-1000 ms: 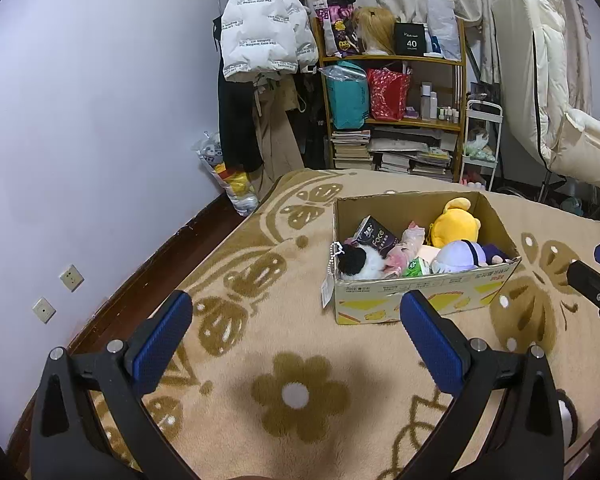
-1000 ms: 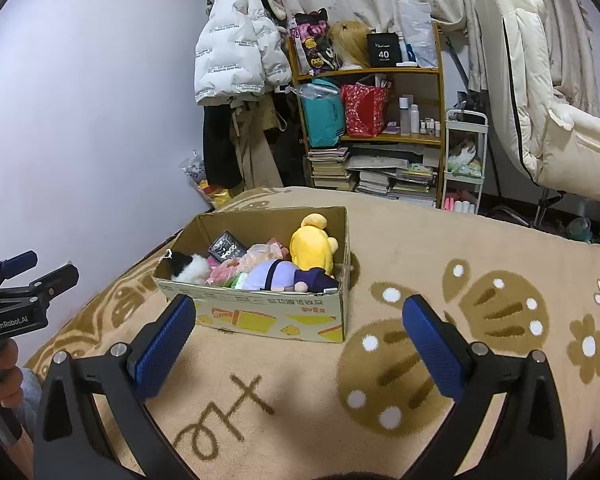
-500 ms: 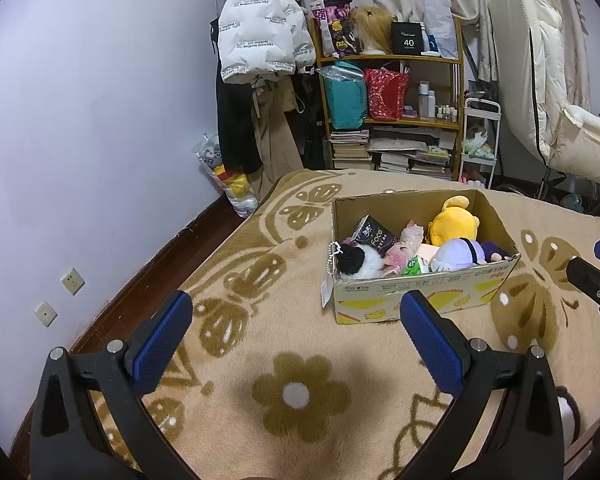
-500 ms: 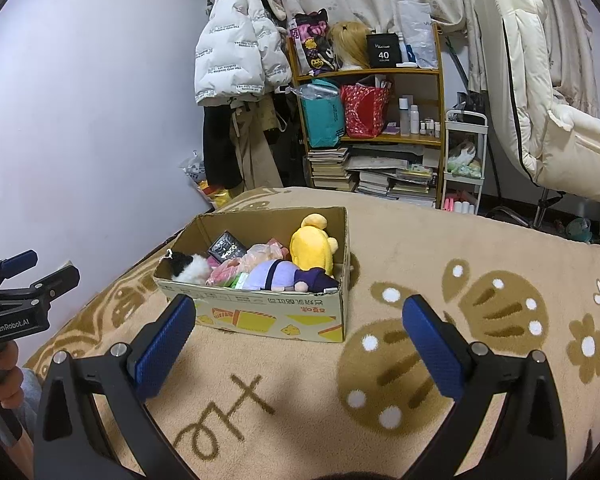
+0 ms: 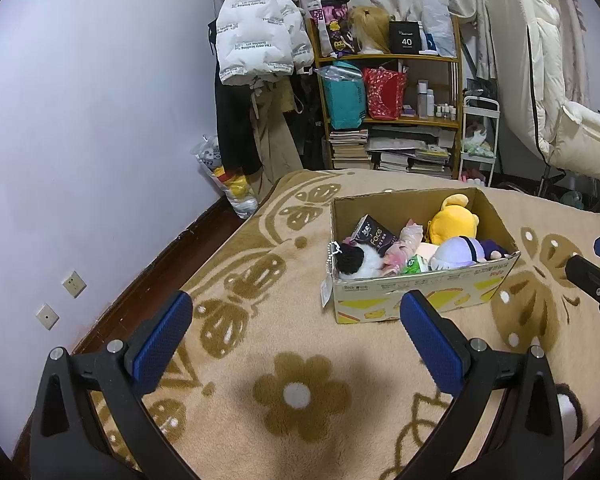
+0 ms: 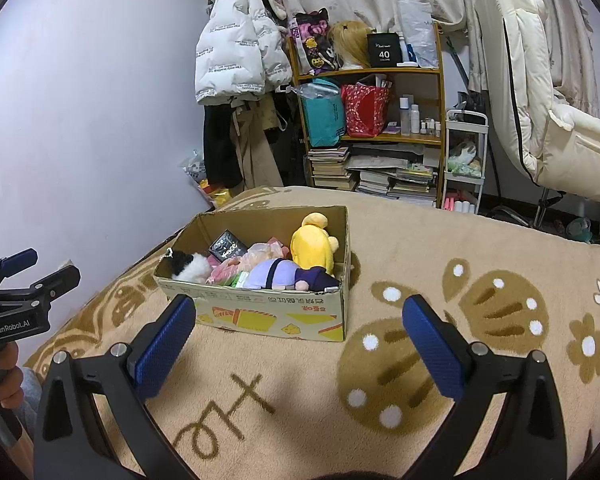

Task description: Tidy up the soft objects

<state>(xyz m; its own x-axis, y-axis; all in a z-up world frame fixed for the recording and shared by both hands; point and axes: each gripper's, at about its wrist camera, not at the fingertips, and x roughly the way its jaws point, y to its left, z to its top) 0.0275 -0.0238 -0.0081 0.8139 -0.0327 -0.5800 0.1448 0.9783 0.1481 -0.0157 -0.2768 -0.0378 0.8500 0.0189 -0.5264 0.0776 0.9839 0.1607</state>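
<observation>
Plush toys fill the cardboard box (image 6: 260, 312): a yellow plush (image 6: 314, 244) at its far end, a lilac plush (image 6: 276, 276) lying along its near wall, a black-and-white plush (image 6: 190, 266) in its left corner, crinkly pink wrapping between them. Nothing soft lies loose on the fleecy patterned blanket (image 6: 460, 248) around the box, so the sorting looks about finished. Left gripper (image 5: 296, 330) and right gripper (image 6: 298, 336) hang short of the box, jaws spread wide, empty.

Both the left tool (image 5: 296, 332) and the right tool (image 6: 298, 334) are held level, jaws spread wide, gripping nothing.
</observation>
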